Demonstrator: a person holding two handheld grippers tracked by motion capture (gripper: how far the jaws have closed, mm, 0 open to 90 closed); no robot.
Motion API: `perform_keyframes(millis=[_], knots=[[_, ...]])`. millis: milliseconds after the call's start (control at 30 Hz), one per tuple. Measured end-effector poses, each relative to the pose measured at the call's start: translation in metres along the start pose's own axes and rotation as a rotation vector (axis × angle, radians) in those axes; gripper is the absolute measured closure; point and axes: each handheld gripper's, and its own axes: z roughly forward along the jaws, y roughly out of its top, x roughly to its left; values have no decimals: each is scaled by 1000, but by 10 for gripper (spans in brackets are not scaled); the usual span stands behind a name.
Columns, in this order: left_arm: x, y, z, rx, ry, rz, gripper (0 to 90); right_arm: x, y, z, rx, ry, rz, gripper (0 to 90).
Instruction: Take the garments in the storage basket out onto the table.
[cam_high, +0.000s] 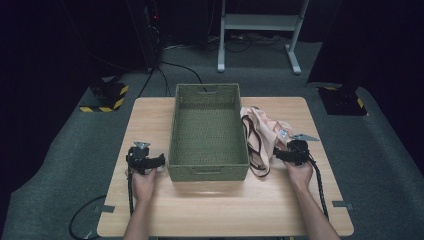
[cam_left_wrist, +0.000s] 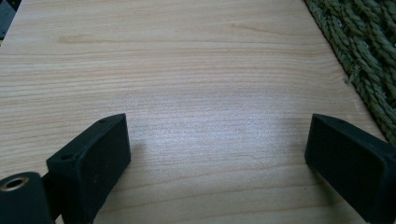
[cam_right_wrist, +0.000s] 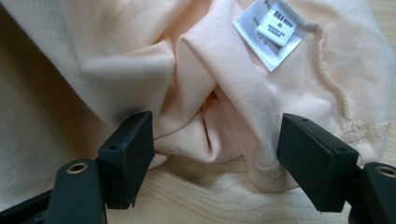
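From above, your right tool (cam_high: 291, 150) sits at the near right edge of the peach garment (cam_high: 265, 135), which lies crumpled on the surface (cam_high: 220, 205) just beside the right wall of the green woven basket (cam_high: 208, 131). The cloth stretches away from you along that wall, so the basket lies to the left of the garment. Your left tool (cam_high: 146, 161) rests on the far side of the basket, well apart from the cloth; the right hand is plainly the nearer one.

Along the left tool's jaws, you see them spread wide over bare wood, nothing between them, with the basket's weave (cam_left_wrist: 369, 56) at the right edge.

Along the right tool's jaws, they stand open either side of a bunched fold of the garment (cam_right_wrist: 210, 107), with a white label (cam_right_wrist: 273, 32) beyond. I judge a straight close would catch that fold.
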Motion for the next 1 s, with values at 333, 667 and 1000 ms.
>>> perform_keyframes(millis=[333,667,1000], knots=[[0,0,0,0,0,0,70,0,-3,5,11,-12,-2,268],[0,0,0,0,1,-1,70,5,-5,9,20,-49,-37,267],[0,0,0,-1,2,-2,71,11,-4,13,38,-93,-70,241]])
